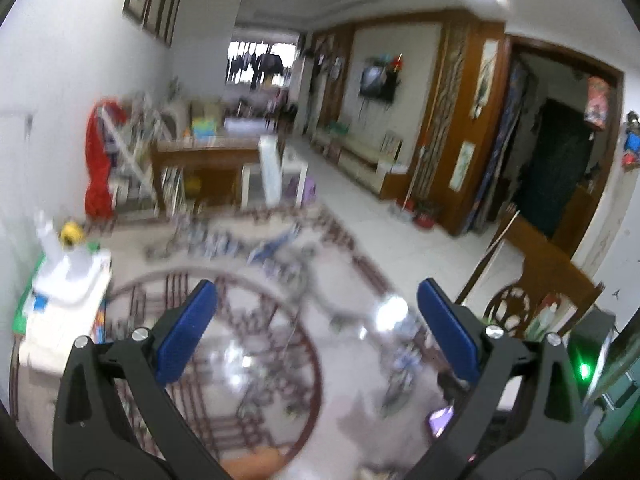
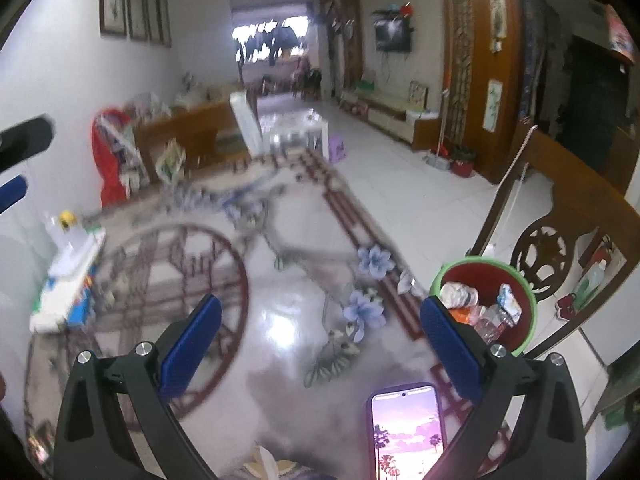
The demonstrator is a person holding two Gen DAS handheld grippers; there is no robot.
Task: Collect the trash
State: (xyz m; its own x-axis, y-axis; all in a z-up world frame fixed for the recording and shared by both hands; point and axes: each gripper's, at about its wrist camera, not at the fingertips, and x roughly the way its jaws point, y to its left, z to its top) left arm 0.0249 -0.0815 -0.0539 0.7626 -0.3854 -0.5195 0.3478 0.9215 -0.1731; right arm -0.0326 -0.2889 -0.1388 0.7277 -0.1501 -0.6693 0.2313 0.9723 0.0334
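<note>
Both my grippers, left (image 1: pixel 316 320) and right (image 2: pixel 320 332), hung spread wide and empty. The trash bin (image 2: pixel 526 312), already holding wrappers, sat just right of my right fingers, so that hand was nearer; I saw no loose trash.

Home living room, lived-in.

Evidence: glossy patterned table top (image 2: pixel 304 264) in the foreground, wall-mounted TV (image 2: pixel 393 36) over a low media cabinet (image 2: pixel 394 114), row of framed pictures (image 2: pixel 134 6) on the left wall, carved wooden chair (image 2: pixel 560 240), white tiled floor (image 2: pixel 404 188), laundry hanging (image 2: pixel 272 42) in the far balcony area. Domestic clutter too: phone (image 2: pixel 406 432) on the table, bin with trash (image 2: pixel 486 300) beside it, purple stool (image 2: pixel 338 148).
</note>
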